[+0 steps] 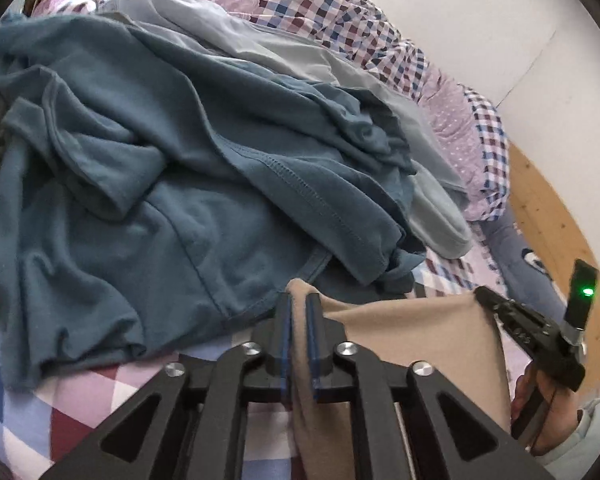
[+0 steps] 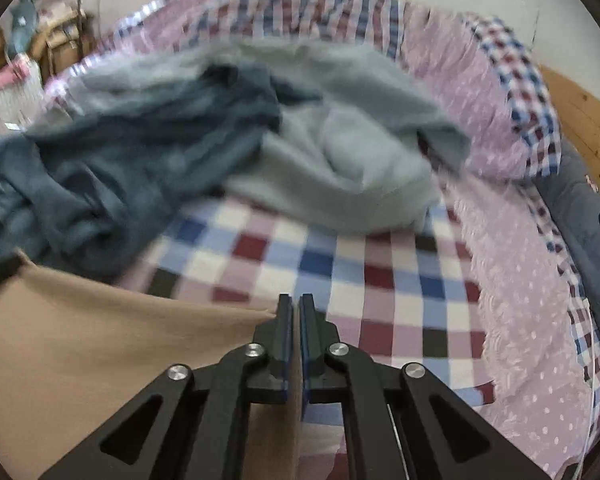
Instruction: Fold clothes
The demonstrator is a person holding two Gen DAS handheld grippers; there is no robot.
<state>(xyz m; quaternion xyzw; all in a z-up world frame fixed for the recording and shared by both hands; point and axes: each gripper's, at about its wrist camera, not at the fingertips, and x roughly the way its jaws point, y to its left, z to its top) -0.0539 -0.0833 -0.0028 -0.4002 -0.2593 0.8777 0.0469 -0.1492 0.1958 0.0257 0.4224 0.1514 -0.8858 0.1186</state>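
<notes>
A tan garment (image 1: pixel 420 340) hangs stretched between both grippers above the bed. In the left wrist view my left gripper (image 1: pixel 299 308) is shut on one bunched corner of it. The cloth runs right to my right gripper (image 1: pixel 480 294), which a person's hand (image 1: pixel 540 400) holds. In the blurred right wrist view my right gripper (image 2: pixel 296 308) is shut on the tan garment (image 2: pixel 80 340), whose edge enters the jaws from the left. A crumpled blue shirt (image 1: pixel 160 160) and a pale grey garment (image 1: pixel 300 56) lie on the bed beyond.
The bed has a checked sheet (image 2: pixel 380 280) in red, blue and white. A lilac dotted quilt (image 2: pixel 500 240) is heaped along the right and far sides. A dark blue pillow (image 2: pixel 592 208) lies by a wooden panel (image 2: pixel 580 112). White wall stands behind.
</notes>
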